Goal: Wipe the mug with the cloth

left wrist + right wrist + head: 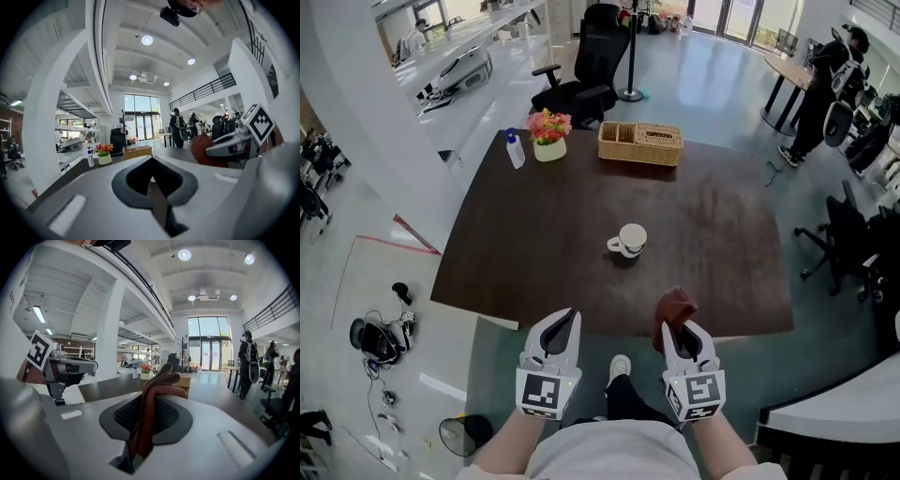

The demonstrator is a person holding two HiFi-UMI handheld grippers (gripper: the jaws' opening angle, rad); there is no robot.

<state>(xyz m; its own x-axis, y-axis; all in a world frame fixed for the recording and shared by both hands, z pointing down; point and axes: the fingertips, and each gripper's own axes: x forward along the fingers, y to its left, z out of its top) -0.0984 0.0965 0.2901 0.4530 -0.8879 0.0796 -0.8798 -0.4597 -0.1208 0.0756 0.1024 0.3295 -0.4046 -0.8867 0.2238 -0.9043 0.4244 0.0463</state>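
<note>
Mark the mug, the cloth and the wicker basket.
mug (632, 237), head view, on its open top.
cloth (149, 411), right gripper view, on the bunched red-brown fold.
wicker basket (642, 155), head view, on its front wall.

A white mug (630, 240) stands upright near the middle of the dark tabletop (534, 234), its handle to the left. The reddish-brown cloth (154, 399) hangs bunched, pinched in the right claw (150, 420) above the tabletop's near edge.
</note>
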